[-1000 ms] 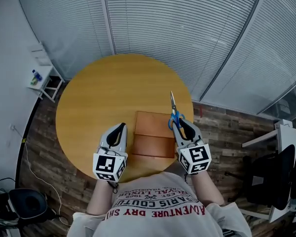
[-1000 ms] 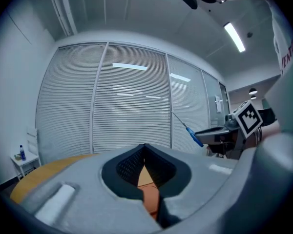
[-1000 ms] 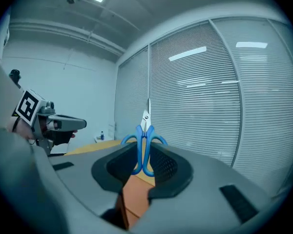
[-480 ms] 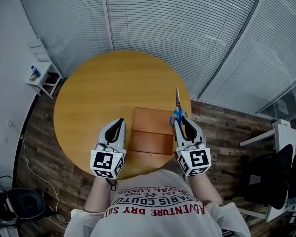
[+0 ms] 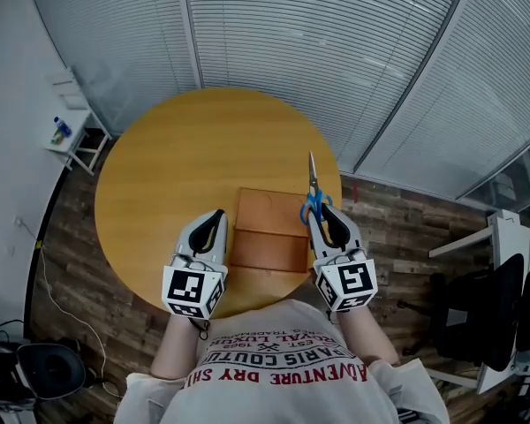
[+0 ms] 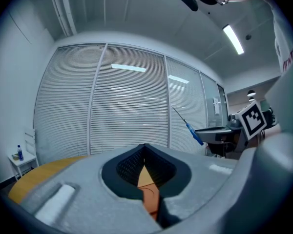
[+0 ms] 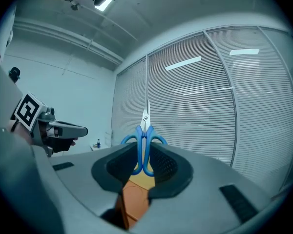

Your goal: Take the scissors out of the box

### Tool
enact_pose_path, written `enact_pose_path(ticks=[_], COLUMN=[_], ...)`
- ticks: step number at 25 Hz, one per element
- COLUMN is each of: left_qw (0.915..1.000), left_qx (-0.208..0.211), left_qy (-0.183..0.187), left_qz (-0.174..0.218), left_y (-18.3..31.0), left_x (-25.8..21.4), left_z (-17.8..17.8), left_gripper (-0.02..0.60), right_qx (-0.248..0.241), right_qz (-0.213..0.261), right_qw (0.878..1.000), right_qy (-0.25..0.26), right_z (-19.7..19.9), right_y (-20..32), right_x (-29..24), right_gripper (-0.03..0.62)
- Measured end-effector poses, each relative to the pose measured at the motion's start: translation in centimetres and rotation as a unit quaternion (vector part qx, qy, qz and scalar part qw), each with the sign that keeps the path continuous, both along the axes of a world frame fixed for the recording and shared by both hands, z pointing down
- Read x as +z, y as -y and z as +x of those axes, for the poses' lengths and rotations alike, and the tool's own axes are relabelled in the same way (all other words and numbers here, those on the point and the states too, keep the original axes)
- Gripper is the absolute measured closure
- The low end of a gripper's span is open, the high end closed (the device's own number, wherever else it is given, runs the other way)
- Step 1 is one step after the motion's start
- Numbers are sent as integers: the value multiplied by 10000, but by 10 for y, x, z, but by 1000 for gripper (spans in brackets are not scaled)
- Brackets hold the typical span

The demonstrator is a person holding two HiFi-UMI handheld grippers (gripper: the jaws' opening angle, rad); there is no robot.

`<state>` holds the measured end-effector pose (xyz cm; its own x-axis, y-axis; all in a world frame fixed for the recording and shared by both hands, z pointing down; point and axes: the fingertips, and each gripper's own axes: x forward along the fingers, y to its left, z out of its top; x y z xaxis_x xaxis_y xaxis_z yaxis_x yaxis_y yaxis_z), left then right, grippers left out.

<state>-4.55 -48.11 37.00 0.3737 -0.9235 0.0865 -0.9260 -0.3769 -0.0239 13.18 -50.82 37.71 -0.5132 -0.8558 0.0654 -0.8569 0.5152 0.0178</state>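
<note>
My right gripper (image 5: 322, 219) is shut on the blue-handled scissors (image 5: 312, 188), whose steel blades point away from me over the right edge of the brown box (image 5: 269, 237). In the right gripper view the scissors (image 7: 144, 140) stand upright with the handles between the pads, and the box (image 7: 134, 201) lies below. The box sits closed on the round wooden table (image 5: 194, 157), between both grippers. My left gripper (image 5: 214, 219) hovers at the box's left side, shut and holding nothing. From the left gripper view the scissors (image 6: 190, 128) show in the air at the right.
A glass wall with blinds curves behind the table. A small white side table (image 5: 71, 126) with a bottle stands at the far left. A dark office chair (image 5: 495, 316) and a white desk are at the right, and another dark chair (image 5: 35, 369) sits at the lower left.
The scissors' blades have swung slightly in the right gripper, which stays at the box's right edge. The left gripper has kept still.
</note>
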Motion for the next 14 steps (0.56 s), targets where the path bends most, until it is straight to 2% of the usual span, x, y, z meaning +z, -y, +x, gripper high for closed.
enact_pose_path(ticks=[14], left_qw=[10000], left_qx=[-44], left_qy=[24], left_qz=[-43], left_y=[-1], left_x=[3], left_z=[0], left_gripper=[572], right_qx=[11], right_qz=[-3], right_qw=[10000], right_qy=[-11], right_z=[-1], right_y=[0], right_x=[2], right_gripper=[505])
